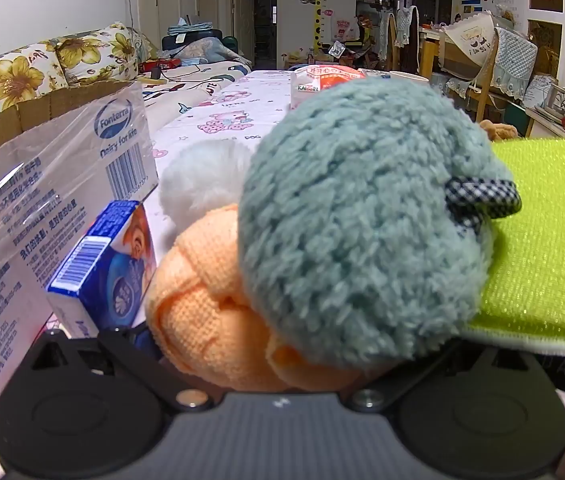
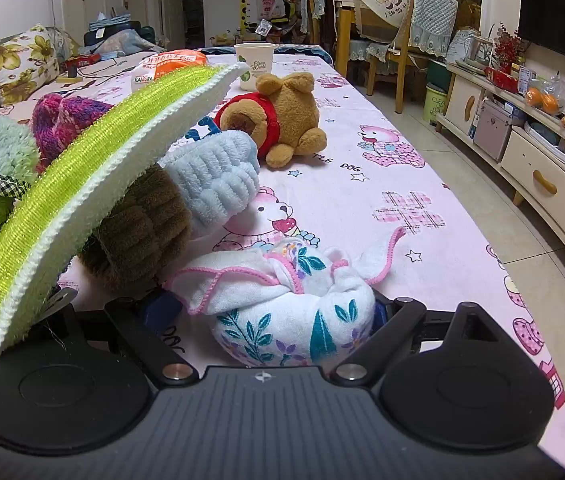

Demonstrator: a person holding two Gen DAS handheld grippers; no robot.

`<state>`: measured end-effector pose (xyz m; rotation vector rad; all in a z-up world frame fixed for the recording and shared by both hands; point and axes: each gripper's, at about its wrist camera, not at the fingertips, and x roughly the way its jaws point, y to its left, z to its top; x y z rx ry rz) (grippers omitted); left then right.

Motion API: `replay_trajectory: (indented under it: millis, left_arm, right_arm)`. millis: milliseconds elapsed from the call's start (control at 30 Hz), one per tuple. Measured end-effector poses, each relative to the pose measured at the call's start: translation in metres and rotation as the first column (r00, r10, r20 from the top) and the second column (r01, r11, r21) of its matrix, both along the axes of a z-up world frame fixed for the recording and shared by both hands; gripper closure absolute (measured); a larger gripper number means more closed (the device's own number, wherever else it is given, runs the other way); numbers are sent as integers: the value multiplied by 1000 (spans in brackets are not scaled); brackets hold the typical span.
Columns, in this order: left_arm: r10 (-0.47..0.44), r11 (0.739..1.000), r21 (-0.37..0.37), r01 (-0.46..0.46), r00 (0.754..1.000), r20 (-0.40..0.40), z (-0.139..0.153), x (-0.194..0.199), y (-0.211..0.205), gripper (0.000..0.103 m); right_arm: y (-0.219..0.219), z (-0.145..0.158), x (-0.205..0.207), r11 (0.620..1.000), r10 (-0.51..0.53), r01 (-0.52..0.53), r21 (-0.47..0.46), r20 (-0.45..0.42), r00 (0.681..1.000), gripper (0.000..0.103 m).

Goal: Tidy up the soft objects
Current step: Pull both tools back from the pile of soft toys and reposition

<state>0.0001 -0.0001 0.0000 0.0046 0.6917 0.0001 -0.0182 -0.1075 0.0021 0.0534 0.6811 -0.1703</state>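
My left gripper (image 1: 282, 344) is shut on an orange knitted soft toy (image 1: 206, 312); its fingers are hidden under the toy and a teal fluffy plush (image 1: 362, 216) resting on top. A green scrubbing cloth (image 1: 542, 240) lies to the right, and a white fluffy ball (image 1: 202, 180) sits behind. My right gripper (image 2: 282, 312) is shut on a bunched white floral towel (image 2: 294, 312). In the right wrist view the green cloth (image 2: 82, 184) leans over a brown plush (image 2: 142, 224) and a light blue fleece (image 2: 218, 176). A brown teddy bear (image 2: 278, 120) lies further back.
A cardboard box with a plastic-wrapped Fonterra pack (image 1: 42, 208) and a small blue carton (image 1: 98, 272) stand at the left. A paper cup (image 2: 254, 64) and an orange snack bag (image 2: 170, 64) sit at the far end of the pink tablecloth (image 2: 382, 208). A purple knit hat (image 2: 66, 120) lies behind the cloth.
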Motion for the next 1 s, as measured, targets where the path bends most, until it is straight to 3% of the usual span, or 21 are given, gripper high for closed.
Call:
replay_trajectory:
  millis: [500, 600, 800, 1000]
  left_arm:
    - [-29, 999, 12, 30, 999, -12, 5, -30, 6, 1]
    - [-33, 999, 32, 32, 999, 17, 14, -40, 11, 1]
    - [-31, 999, 35, 30, 998, 50, 34, -60, 26, 1]
    - [-23, 1000, 23, 21, 995, 93, 55, -81, 44, 1]
  right_arm:
    - [3, 0, -4, 999, 37, -38, -29, -38, 999, 0]
    - [7, 2, -7, 997, 55, -58, -53, -56, 997, 0]
    - [2, 6, -17, 996, 89, -89, 7, -50, 995, 0]
    - [6, 11, -24, 994, 106, -105, 9, -40, 994, 0]
